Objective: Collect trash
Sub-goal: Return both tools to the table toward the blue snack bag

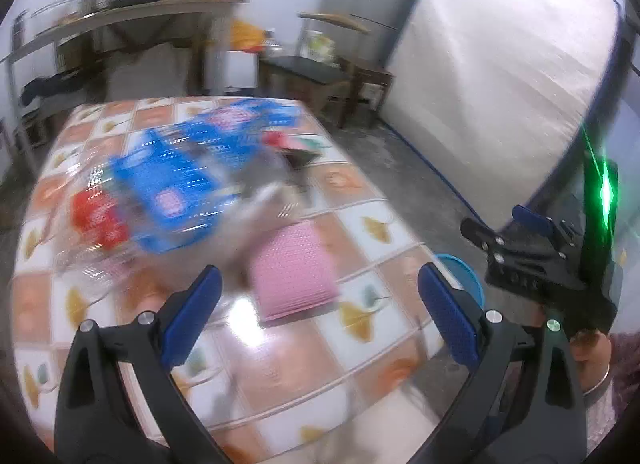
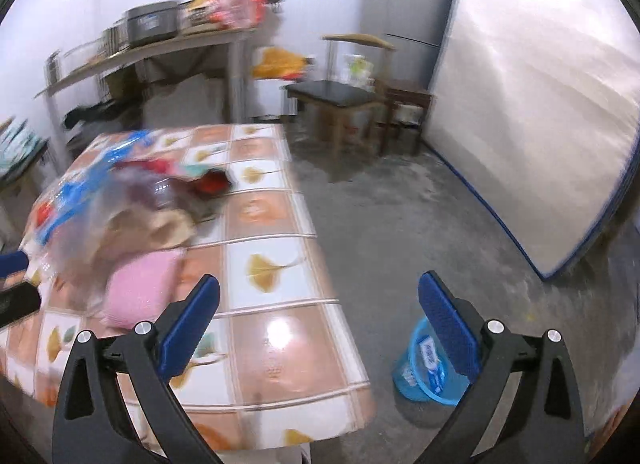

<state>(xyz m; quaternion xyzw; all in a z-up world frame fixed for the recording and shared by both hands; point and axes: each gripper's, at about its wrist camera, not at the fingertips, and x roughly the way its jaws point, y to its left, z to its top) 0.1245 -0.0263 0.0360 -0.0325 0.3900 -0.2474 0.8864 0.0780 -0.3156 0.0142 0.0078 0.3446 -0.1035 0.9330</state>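
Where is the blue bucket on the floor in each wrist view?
Left wrist view: blue bucket, lower right, just past the table's edge, mostly hidden behind the gripper's finger.
Right wrist view: blue bucket, lower right on the floor beside the table, partly behind the finger.
Shared landmark: the pink pad.

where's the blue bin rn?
The blue bin stands on the floor beside the table's near right corner, low in the right wrist view and partly behind the right gripper's finger; the left wrist view shows only its rim.
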